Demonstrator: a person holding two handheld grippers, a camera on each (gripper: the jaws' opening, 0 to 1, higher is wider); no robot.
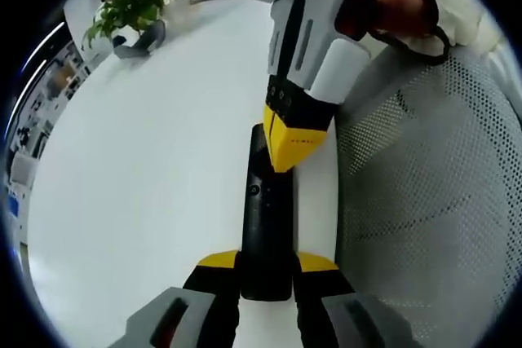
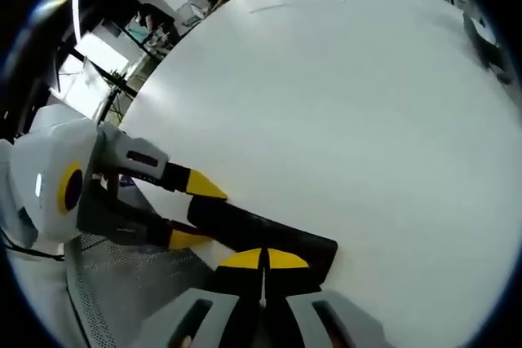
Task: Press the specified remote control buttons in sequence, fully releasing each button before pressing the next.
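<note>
Spreading wide and white, the desk (image 1: 147, 169) carried a black remote control (image 1: 267, 226) near its edge, beside a mesh chair (image 1: 432, 201). The left gripper (image 1: 267, 270) gripped the remote's near end between its fingers — the right gripper (image 2: 263, 265), fingers closed together, pressed its yellow tip onto the remote. A potted plant (image 1: 134, 6) stood far off.

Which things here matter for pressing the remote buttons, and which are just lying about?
Part of the job:
remote control, clamped by the left gripper
right gripper, jaws shut, tip down on the remote
white table

Just lying about:
potted plant
mesh chair
</note>
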